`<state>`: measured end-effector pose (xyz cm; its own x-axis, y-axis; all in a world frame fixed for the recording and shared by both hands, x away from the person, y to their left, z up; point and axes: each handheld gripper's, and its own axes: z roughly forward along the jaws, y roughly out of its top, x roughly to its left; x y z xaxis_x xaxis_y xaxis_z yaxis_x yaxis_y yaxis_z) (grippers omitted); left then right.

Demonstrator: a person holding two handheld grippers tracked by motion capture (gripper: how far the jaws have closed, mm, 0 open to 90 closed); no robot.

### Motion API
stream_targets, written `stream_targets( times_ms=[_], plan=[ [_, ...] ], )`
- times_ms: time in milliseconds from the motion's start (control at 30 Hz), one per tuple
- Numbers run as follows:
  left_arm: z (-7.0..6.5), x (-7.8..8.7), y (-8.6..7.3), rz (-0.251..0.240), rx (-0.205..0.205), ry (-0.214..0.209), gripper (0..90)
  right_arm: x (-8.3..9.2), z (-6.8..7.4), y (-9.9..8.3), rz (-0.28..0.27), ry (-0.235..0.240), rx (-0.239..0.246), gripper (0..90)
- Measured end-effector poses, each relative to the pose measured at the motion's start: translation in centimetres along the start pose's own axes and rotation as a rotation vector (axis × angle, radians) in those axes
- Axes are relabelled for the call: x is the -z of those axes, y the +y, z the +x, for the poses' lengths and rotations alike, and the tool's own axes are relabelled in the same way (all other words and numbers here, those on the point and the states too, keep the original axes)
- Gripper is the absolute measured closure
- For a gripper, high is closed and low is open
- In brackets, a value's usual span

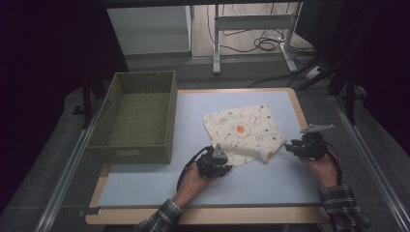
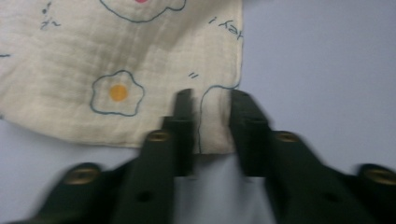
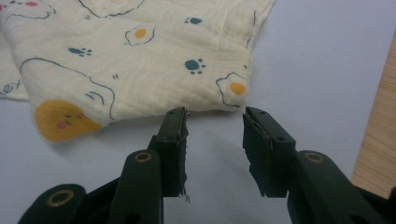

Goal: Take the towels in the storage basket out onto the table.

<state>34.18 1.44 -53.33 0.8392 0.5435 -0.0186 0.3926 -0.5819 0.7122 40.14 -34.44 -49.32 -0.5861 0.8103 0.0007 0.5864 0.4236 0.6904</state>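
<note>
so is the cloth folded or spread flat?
Folded: the cloth shows a doubled, rounded edge nearest the right gripper and a smaller layer on top.

One cloth (image 1: pixel 243 133) on tabletop (image 1: pixel 193 183), cream, printed with fried-egg and paw motifs. One woven basket (image 1: pixel 137 117), olive green. Two grippers: left gripper (image 1: pixel 216 166), right gripper (image 1: pixel 296 147). Two black fingers (image 2: pixel 183 122) on each (four in all). Two hands: left hand (image 1: pixel 191 182), right hand (image 1: pixel 323 170). Two plaid sleeves (image 1: pixel 159 220). One grey three-cornered plate (image 1: pixel 316 127) on each gripper, two counted. One tabletop, one pale blue mat (image 1: pixel 145 186) on it.
</note>
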Motion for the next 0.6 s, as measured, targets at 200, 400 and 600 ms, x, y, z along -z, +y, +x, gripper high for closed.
stream_targets(
  times_ms=[200, 400, 600],
  plan=[
    [0.7, 2.5, -0.1, -0.055, 0.032, -0.023, 87.8, 0.5, 0.0, -0.5, -0.002, 0.003, -0.003, 58.8],
    [2.2, 5.1, -1.7, -0.040, 0.097, 0.046, 86.5, 0.6, 0.4, -0.6, -0.014, 0.033, -0.007, 56.3],
    [2.6, 3.6, -3.6, -0.016, 0.121, 0.062, 83.2, -1.3, 1.2, -0.5, 0.010, 0.069, 0.000, 51.2]
  ],
)
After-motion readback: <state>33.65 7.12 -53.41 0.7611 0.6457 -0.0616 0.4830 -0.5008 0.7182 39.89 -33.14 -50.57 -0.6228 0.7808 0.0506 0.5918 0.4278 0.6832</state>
